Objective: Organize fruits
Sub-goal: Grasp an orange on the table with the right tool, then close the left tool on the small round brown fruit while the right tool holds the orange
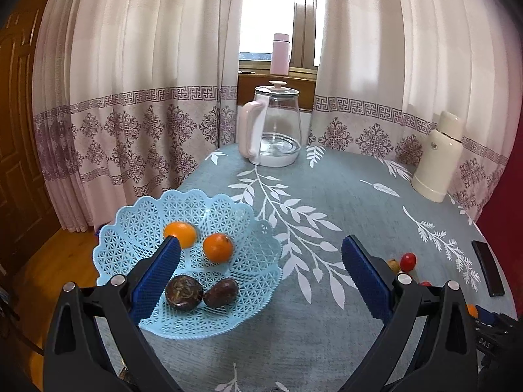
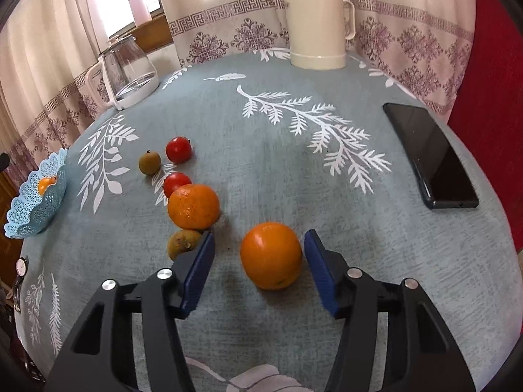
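Right wrist view: we see an orange [image 2: 271, 255] on the table [image 2: 268, 163], lying between the two blue pads of the right claw [image 2: 260, 245]. The claw stands wide open; the orange sits nearer the right pad [image 2: 318, 271], and we cannot tell whether it touches it. The left pad [image 2: 199, 269] is clear of it. A second orange [image 2: 193, 206] lies just to the left, with a brownish-yellow fruit [image 2: 183, 243] touching its near side and a red fruit [image 2: 176, 183] at its far side. Farther back we note another red fruit [image 2: 178, 149] and a small greenish fruit [image 2: 149, 162] side by side. The basket [image 2: 36, 212] sits at the table's left edge, well apart from this group.

Left wrist view: we see the light-blue lattice basket [image 1: 157, 215] holding two oranges [image 1: 218, 247] and two dark brown fruits [image 1: 179, 292]. The left claw [image 1: 261, 243] is spread wide and holds nothing; its left pad [image 1: 157, 277] hangs over the basket, its right pad [image 1: 366, 277] over bare cloth.

Surroundings: a glass kettle [image 1: 273, 127] and a cream flask [image 2: 317, 23] stand at the far side of the table, a pink bottle [image 1: 280, 54] on the windowsill, and a dark phone [image 2: 428, 155] lies to the right. Patterned curtains [image 1: 130, 98] hang behind.
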{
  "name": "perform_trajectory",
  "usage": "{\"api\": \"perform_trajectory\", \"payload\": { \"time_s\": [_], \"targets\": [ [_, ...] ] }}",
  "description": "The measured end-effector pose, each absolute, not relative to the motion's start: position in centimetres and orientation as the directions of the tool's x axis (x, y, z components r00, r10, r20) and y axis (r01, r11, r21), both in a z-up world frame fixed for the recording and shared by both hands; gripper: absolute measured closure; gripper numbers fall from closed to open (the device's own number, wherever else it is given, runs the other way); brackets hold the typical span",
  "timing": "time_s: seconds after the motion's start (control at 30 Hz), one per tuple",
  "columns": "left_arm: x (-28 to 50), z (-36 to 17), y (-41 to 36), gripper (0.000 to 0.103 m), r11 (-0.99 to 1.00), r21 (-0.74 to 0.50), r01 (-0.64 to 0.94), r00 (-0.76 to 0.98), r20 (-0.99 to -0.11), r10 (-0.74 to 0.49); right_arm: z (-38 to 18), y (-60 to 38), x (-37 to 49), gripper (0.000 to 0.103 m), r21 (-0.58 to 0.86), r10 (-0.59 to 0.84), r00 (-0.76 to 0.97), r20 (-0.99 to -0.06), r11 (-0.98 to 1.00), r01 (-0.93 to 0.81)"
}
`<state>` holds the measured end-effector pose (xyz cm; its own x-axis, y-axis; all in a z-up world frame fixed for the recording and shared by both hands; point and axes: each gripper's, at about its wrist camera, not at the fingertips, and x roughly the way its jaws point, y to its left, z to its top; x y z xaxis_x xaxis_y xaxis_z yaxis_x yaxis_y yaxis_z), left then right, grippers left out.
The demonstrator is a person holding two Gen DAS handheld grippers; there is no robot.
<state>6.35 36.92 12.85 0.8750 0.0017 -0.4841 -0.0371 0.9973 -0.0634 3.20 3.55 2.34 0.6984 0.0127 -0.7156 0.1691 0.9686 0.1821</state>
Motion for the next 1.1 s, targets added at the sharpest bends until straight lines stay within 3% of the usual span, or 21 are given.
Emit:
{"api": "perform_trajectory", "payload": {
  "time_s": [0.23, 0.37, 0.83, 1.1],
  "targets": [
    [6.6, 12.2, 36.0, 0.003, 0.999, -0.05, -0.018, 0.864, -0.503, -0.009, 1.6, 3.4, 3.8, 0.055, 0.189, 0.024, 0.663, -0.748, 0.966, 0.178],
    [6.9, 11.6, 35.6, 0.003, 0.997, -0.074, 0.001, 0.849, -0.527, -0.04, 1.5, 3.4, 3.8, 0.065, 0.159, 0.0, 0.658, -0.753, 0.97, 0.183],
    [8.5, 8.8, 30.5, 0.003, 0.996, -0.054, 0.07, 0.793, -0.603, -0.088, 3.0, 1.8, 4.0, 0.065, 0.15, -0.013, 0.709, -0.706, 0.974, 0.167],
    [11.0, 6.2, 24.8, 0.004, 0.98, -0.016, 0.2, 0.734, -0.66, -0.16, 2.4, 1.0, 5.0, 0.065, 0.199, 0.034, 0.714, -0.699, 0.969, 0.149]
  ]
}}
